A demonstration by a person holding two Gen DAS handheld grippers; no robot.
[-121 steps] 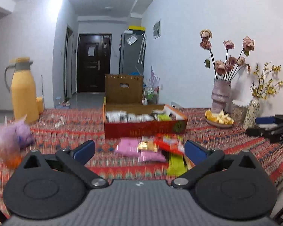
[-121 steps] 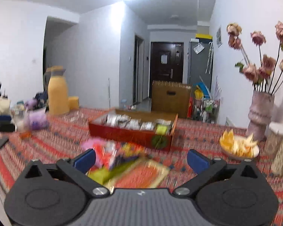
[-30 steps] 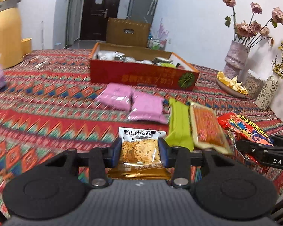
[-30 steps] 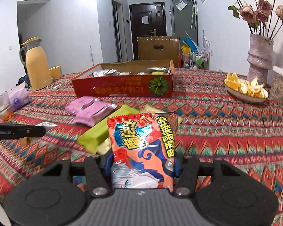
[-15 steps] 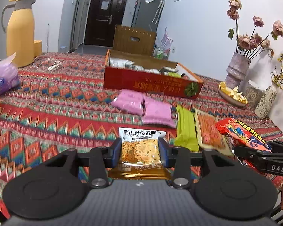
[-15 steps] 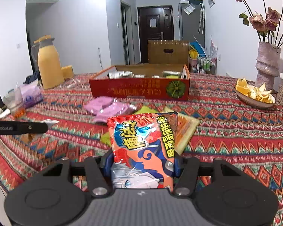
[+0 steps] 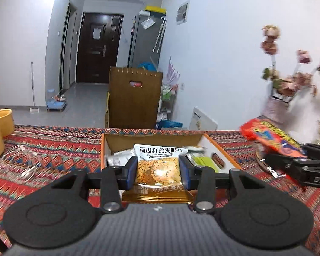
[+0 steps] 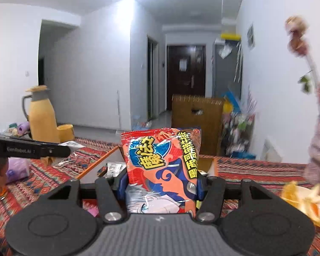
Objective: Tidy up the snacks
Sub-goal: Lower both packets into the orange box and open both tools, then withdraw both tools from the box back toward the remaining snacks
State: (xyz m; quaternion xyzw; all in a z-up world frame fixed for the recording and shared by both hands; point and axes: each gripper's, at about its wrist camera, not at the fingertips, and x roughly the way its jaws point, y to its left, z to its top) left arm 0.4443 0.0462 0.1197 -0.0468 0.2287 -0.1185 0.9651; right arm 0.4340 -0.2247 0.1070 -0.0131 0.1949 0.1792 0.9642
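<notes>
Two snack packets held over the open box

Both grippers tilt slightly downward. The left gripper point(image 7: 157, 171) is clamped narrow on a glossy flat oat crisp packet point(image 7: 156, 166); the right gripper point(image 8: 161, 182) pinches a crinkly red chip bag point(image 8: 162, 166), upright. Beyond both lies the cardboard box point(image 7: 215, 147), packets inside, at the far edge of the table point(image 7: 53, 147) with its woven zigzag cloth.

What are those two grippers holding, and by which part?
The left gripper pinches a small oat-crisp packet by its side edges at mid-height. The right gripper clamps a red snack bag by the sides of its lower half.
</notes>
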